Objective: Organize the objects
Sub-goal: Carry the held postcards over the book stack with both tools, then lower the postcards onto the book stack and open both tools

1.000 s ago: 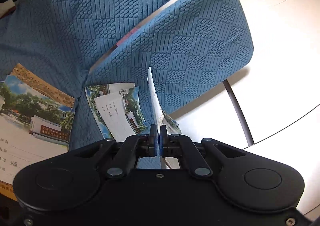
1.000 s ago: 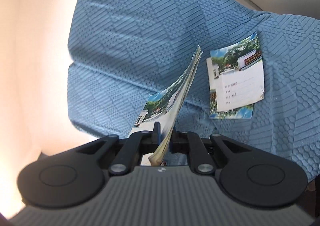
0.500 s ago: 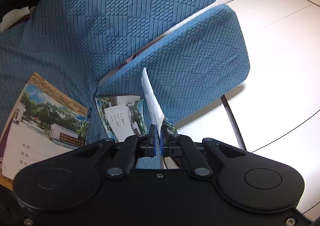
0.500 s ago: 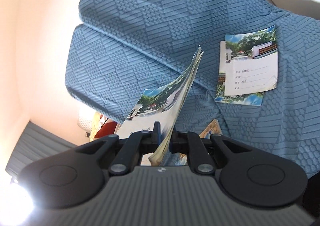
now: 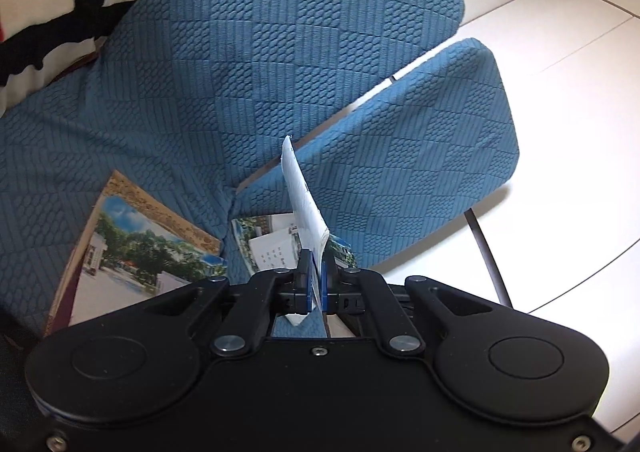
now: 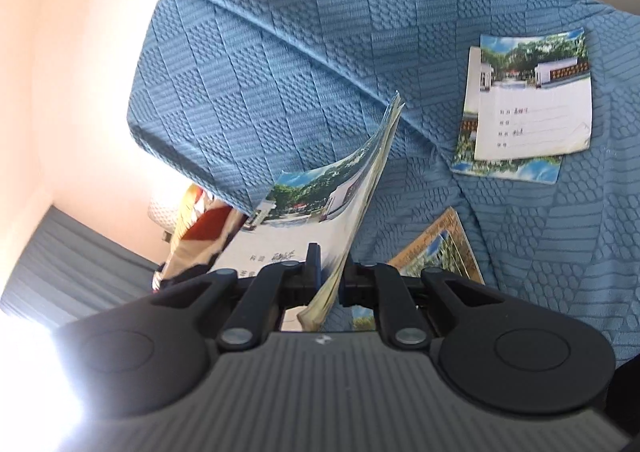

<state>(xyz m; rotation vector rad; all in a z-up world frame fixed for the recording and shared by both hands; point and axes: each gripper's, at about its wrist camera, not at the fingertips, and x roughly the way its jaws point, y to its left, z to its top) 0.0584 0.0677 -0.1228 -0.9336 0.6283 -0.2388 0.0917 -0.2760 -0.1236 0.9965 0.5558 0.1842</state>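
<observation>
Right wrist view: the right gripper (image 6: pixel 328 272) pinches a thin, floppy notebook (image 6: pixel 320 212) over the blue sofa (image 6: pixel 280 32).
The left gripper (image 5: pixel 316 280) clamps a light, bendy white booklet (image 5: pixel 302 204) edge-on; hold both near the spine.

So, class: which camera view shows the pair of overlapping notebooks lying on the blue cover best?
The right wrist view: the overlapping notebooks lie fully visible. In the left wrist view they sit partly hidden behind the left gripper.

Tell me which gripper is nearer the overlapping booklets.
Left. The left gripper hangs just above the overlapping booklets; the right gripper sees them far off, up and to its right.
</observation>
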